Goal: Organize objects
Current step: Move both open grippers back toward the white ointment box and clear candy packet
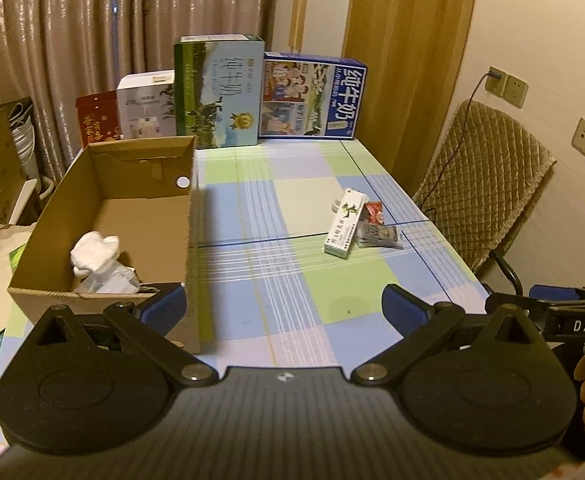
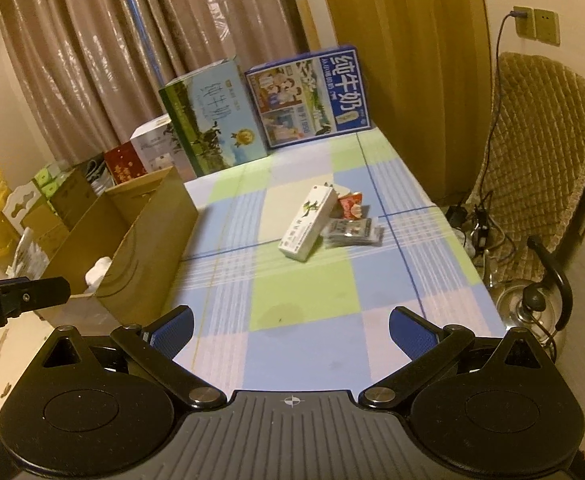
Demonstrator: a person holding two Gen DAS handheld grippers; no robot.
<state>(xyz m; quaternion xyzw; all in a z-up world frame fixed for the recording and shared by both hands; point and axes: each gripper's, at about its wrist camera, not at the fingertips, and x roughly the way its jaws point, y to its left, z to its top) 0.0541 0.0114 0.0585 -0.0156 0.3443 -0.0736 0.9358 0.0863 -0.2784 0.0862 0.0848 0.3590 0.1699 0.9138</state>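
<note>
We look from two wrist cameras, both low at the table's near end, facing along the checked blue and green tablecloth (image 1: 292, 280) toward the curtains. Our left view sits beside the open brown cardboard box (image 1: 104, 216), close to it. Our right view stands further right, nearer the quilted tan chair (image 2: 540, 152). Both share the white carton (image 1: 344, 224) (image 2: 308, 224) mid-table and the milk boxes at the far end.

"纯牛奶" on blue carton (image 1: 314, 96); "DAS" on right gripper (image 1: 572, 326)

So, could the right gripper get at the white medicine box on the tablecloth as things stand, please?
Probably yes: the right gripper is open, and only bare tablecloth lies between it and the white medicine box.
</note>
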